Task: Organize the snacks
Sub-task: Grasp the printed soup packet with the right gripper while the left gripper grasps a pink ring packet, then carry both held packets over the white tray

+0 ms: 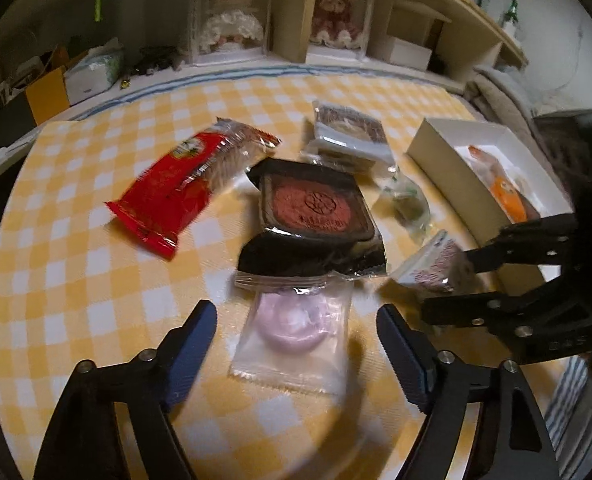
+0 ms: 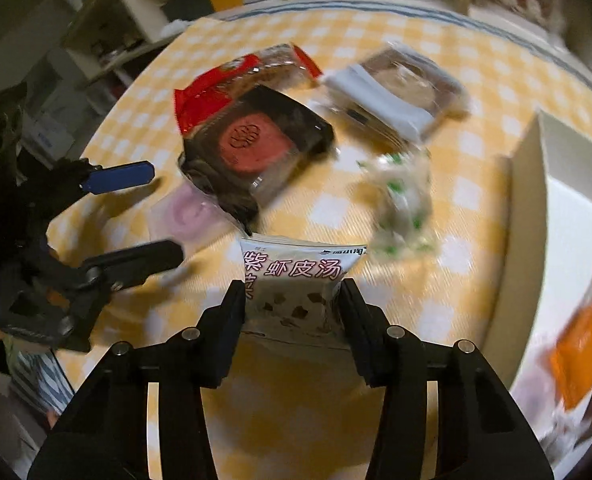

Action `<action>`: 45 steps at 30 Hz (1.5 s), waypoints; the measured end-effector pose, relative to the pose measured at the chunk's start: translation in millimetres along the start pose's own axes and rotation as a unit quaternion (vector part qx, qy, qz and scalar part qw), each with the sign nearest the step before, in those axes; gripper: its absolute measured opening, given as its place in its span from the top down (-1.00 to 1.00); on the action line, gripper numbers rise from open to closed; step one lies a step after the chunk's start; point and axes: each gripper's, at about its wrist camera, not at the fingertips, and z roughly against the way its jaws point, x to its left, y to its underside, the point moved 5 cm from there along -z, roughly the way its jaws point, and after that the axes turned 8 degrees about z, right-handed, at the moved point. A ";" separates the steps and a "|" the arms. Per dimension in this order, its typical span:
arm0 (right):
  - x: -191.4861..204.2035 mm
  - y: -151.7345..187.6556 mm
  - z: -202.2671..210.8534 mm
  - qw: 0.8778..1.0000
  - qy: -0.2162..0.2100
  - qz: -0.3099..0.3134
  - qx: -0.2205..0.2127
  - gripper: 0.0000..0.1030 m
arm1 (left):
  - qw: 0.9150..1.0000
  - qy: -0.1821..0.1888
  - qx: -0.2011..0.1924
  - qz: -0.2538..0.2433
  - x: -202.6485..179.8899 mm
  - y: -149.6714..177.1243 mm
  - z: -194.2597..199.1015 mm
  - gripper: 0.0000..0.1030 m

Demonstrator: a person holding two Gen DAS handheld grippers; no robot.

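The right gripper (image 2: 293, 300) is clamped on a white soup packet (image 2: 292, 280) printed with pink characters, one finger against each side edge; the packet's lower end is hidden between the fingers. From the left wrist view the same packet (image 1: 432, 268) shows only as a blurred corner sticking out of the right gripper (image 1: 452, 280).

The left gripper (image 1: 296, 328) has its fingers spread wide, holding nothing, hovering to either side of a clear packet with a pale purple round pastry (image 1: 292, 332) lying on the yellow checked cloth (image 1: 76, 280). The far end of that packet is tucked under the black-wrapped mooncake (image 1: 316, 216).

Beside the mooncake lie a red wrapper (image 1: 176, 188), a brown-and-white tray pack (image 1: 348, 136) and a small clear bag with green specks (image 1: 408, 204), too smeared by motion to identify. The white box (image 1: 448, 160) at the right is cut off by the right gripper; inside it an orange packet (image 1: 506, 196) shows, probably with another item beneath it.
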 end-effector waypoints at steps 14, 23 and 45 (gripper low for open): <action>5.2 12.8 26.2 1.000 -0.001 -0.012 -0.008 0.08 | 0.998 -0.043 0.043 -0.027 -16.8 4.2 -14.3 0.07; -4.5 12.3 43.4 0.999 0.000 -0.026 -0.032 0.09 | 0.994 -0.079 0.067 0.022 -10.0 6.4 6.3 0.10; -14.7 -6.2 128.4 0.989 0.004 -0.032 -0.145 0.09 | 0.987 -0.015 -0.111 0.119 -32.5 -14.1 147.0 0.10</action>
